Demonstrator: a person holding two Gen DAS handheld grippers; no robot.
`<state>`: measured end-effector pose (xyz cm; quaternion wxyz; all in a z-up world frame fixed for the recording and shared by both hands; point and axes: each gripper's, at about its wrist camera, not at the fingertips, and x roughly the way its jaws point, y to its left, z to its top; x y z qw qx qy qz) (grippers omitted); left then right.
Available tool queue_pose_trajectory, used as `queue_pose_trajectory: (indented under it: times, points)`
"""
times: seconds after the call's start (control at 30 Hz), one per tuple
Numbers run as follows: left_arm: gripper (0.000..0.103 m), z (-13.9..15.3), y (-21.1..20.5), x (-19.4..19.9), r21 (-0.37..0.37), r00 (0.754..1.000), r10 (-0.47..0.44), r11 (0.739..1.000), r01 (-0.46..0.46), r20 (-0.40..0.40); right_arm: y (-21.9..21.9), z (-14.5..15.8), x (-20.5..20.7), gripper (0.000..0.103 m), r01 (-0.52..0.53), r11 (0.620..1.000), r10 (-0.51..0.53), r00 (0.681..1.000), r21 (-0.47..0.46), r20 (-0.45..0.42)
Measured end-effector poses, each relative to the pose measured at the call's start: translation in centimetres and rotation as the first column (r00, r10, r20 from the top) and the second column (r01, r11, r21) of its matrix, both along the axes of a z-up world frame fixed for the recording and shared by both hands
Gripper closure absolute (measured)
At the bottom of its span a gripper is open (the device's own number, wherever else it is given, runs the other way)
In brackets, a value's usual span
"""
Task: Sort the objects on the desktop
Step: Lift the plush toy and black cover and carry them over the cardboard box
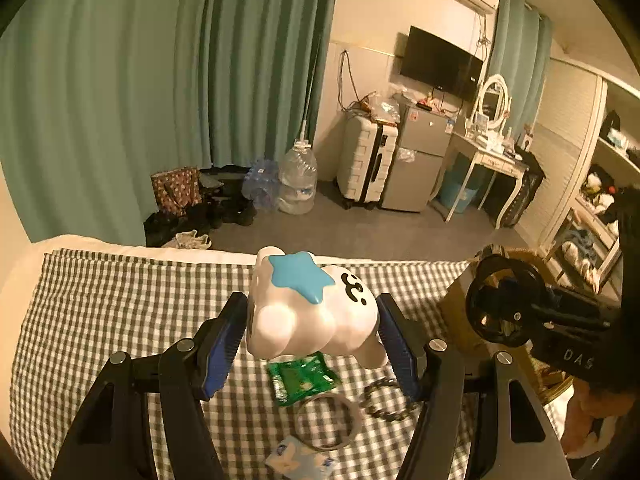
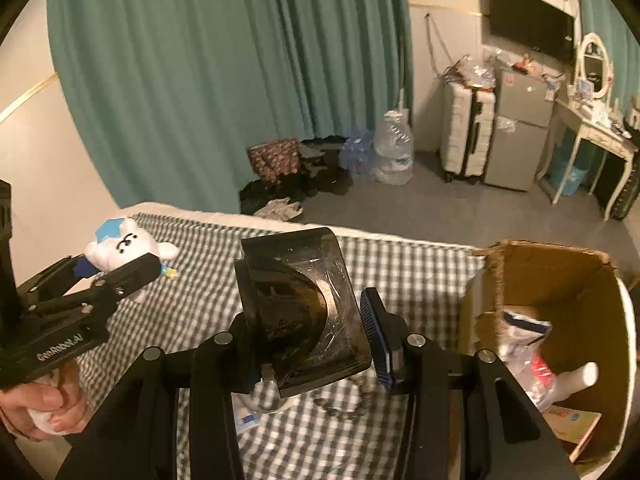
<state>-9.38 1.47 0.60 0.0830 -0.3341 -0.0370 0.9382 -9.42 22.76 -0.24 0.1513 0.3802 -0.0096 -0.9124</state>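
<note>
White plush toy in left claw; right claw grips perhaps a dark case.

**Both grippers up and loaded**

Left gripper is pointing downward, blue pads pressing in on a white toy from both sides. Right gripper is angling down too, clamping a dark box. A bare hand is wrapping the left handle.

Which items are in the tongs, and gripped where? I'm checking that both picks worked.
Left tongs: white plush toy, clamped across its body. Right tongs: dark glossy case, clamped on its two sides.
</note>
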Motion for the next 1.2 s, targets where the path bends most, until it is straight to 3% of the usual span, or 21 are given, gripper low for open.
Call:
queue_pose_trajectory:
  times: [0.5,0.8,0.97,1.13,1.2]
  points:
    - [0.036,1.8,7.6,-0.4,-0.019,0.996,-0.089,0.996,0.088,-0.033,6.2,2.8,1.7,0.060,0.074,0.997,-0.073,0.994,0.016,-0.076]
    - [0.036,2.3,13.2,0.1,-0.018,0.983,-0.172,0.985,0.171,-0.059,12.8,2.6,2.6,0.060,0.179,0.984,-0.179,0.982,-0.007,-0.065]
    - [0.036,1.5,16.1,0.2,-0.008,0.975,-0.212,0.977,0.212,-0.059,16.1,2.8,3.3,0.060,0.225,0.974,-0.226,0.971,-0.025,-0.076]
    - [0.036,0.4,18.7,-0.6,0.025,0.972,-0.228,0.973,0.230,-0.060,19.2,2.6,4.5,0.060,0.254,0.967,-0.253,0.963,0.000,-0.094]
    - [0.036,-0.8,20.1,-1.1,0.009,0.961,-0.273,0.962,0.274,-0.039,19.9,2.3,5.0,0.060,0.257,0.966,-0.253,0.962,0.023,-0.104]
